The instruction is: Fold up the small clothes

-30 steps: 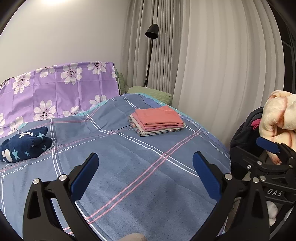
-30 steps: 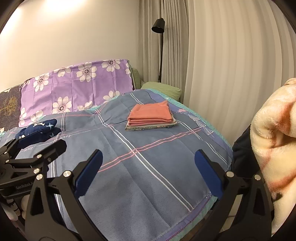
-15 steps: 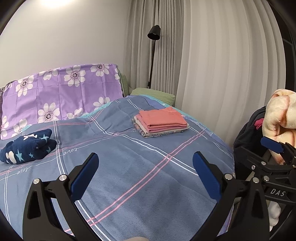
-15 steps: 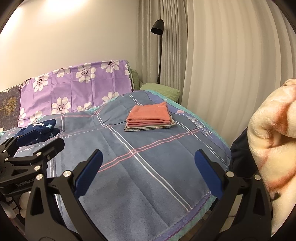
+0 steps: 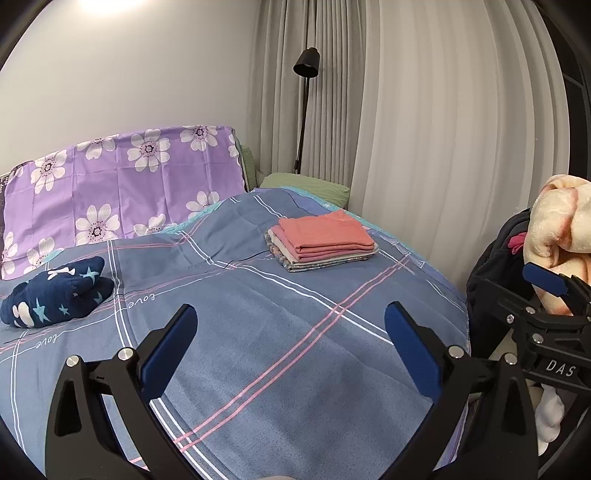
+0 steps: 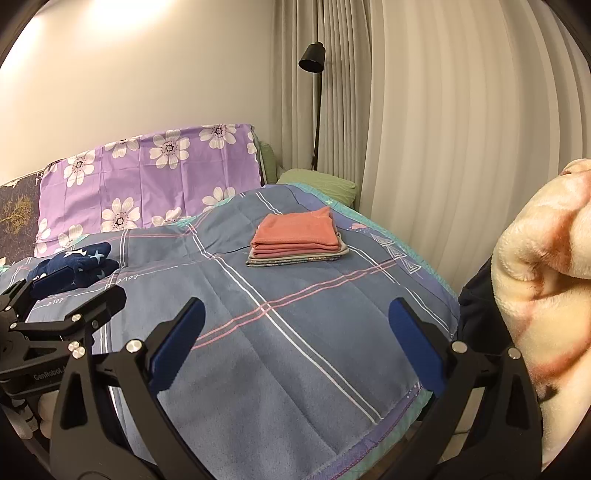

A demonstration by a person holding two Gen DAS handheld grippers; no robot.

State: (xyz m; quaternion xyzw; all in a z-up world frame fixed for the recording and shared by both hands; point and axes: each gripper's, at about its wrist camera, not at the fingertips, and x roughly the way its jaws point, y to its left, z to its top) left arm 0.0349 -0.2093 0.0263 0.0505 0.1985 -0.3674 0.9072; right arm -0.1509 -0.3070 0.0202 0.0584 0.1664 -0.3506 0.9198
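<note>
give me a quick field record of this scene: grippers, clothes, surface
left gripper: open, empty, above the bed
right gripper: open, empty
folded stack: salmon pieces on top, far right side of the bed
navy star garment: bunched, unfolded, left side
surface: blue plaid bedspread
beside bed: cream fleece blanket, right

Warm ceiling light glares on the wall (image 6: 122,14), shadows are soft, focus is sharp, and fisheye distortion bends the curtains (image 5: 443,129) toward black corners.
</note>
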